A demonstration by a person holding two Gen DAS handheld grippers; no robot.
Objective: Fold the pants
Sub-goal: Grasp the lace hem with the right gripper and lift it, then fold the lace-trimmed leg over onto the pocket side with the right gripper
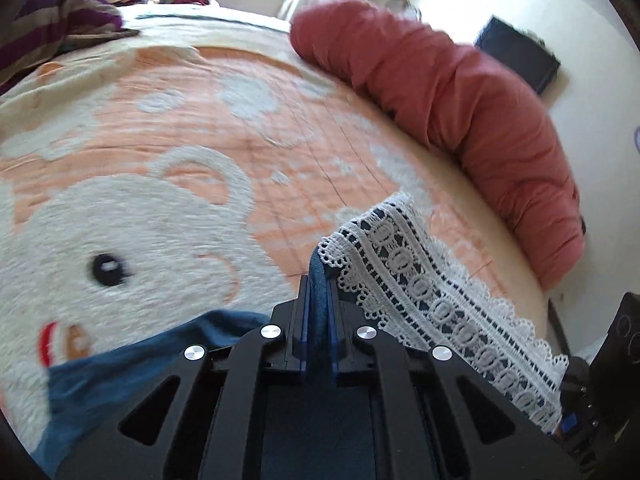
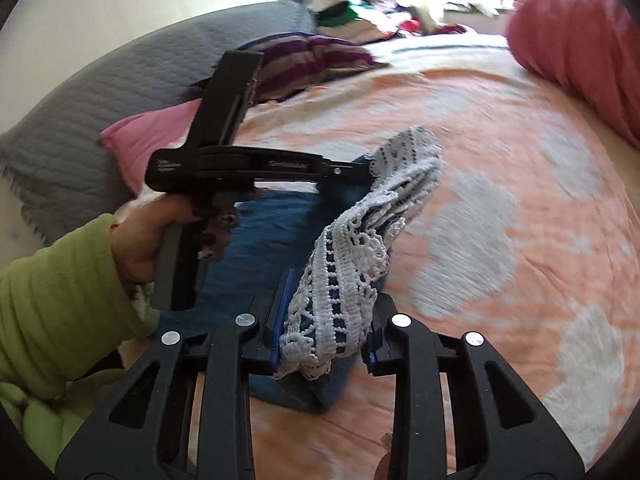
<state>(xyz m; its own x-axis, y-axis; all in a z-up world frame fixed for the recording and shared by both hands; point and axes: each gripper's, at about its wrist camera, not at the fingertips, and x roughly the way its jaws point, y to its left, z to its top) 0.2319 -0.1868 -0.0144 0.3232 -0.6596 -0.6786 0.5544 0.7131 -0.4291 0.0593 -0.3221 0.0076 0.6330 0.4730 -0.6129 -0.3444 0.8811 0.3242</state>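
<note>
The pants are blue with a white lace hem. They hang over an orange and white bear-print blanket on a bed. My left gripper is shut on the blue cloth by the hem, lifted above the blanket. In the right wrist view the left gripper holds one end of the lace hem. My right gripper is shut on the other end of the hem. The blue pants body lies below on the blanket.
A long red bolster lies along the bed's right edge. A striped purple cloth, a pink pillow and a grey quilt lie at the left. Piled clothes sit at the far end.
</note>
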